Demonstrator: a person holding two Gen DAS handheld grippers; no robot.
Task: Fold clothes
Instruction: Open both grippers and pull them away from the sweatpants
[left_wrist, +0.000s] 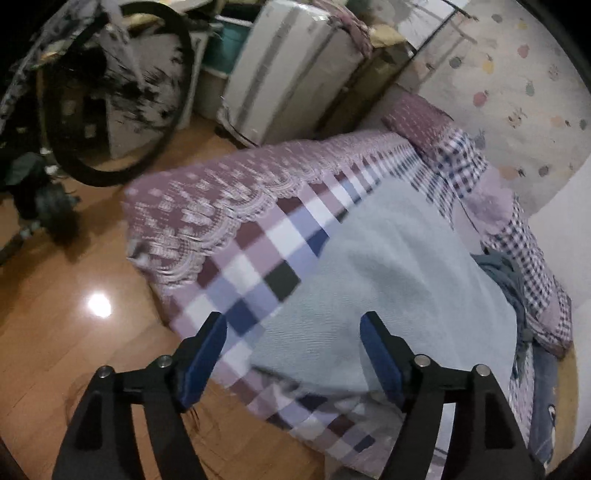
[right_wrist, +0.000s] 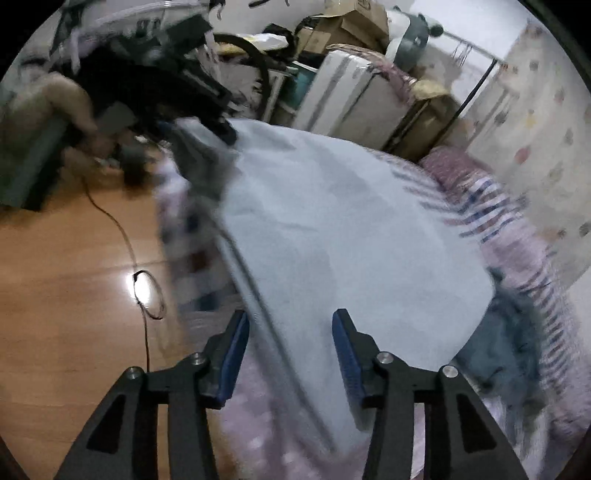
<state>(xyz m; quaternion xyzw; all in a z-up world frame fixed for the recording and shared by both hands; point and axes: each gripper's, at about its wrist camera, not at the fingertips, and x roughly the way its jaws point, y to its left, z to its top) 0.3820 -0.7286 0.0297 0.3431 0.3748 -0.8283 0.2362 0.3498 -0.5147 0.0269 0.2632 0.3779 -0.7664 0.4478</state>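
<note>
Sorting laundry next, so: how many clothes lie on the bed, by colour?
Light blue garment: 1
Dark teal garment: 1
Denim piece: 1
Total: 3, on the checked bed.

Open wood floor (left_wrist: 55, 332) lies left of my bed (left_wrist: 236, 266); a bicycle wheel (left_wrist: 122, 92) and stacked boxes (left_wrist: 295, 74) block its far end, the wall (left_wrist: 565, 229) its right.

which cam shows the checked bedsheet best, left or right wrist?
Left wrist. The checked bedsheet is fairly sharp there, with its squares and the lace-edged cover beside it clearly readable, next to the light blue garment. In the right wrist view the garment hides most of the sheet, and what shows at the edges is motion-blurred into streaks.
</note>
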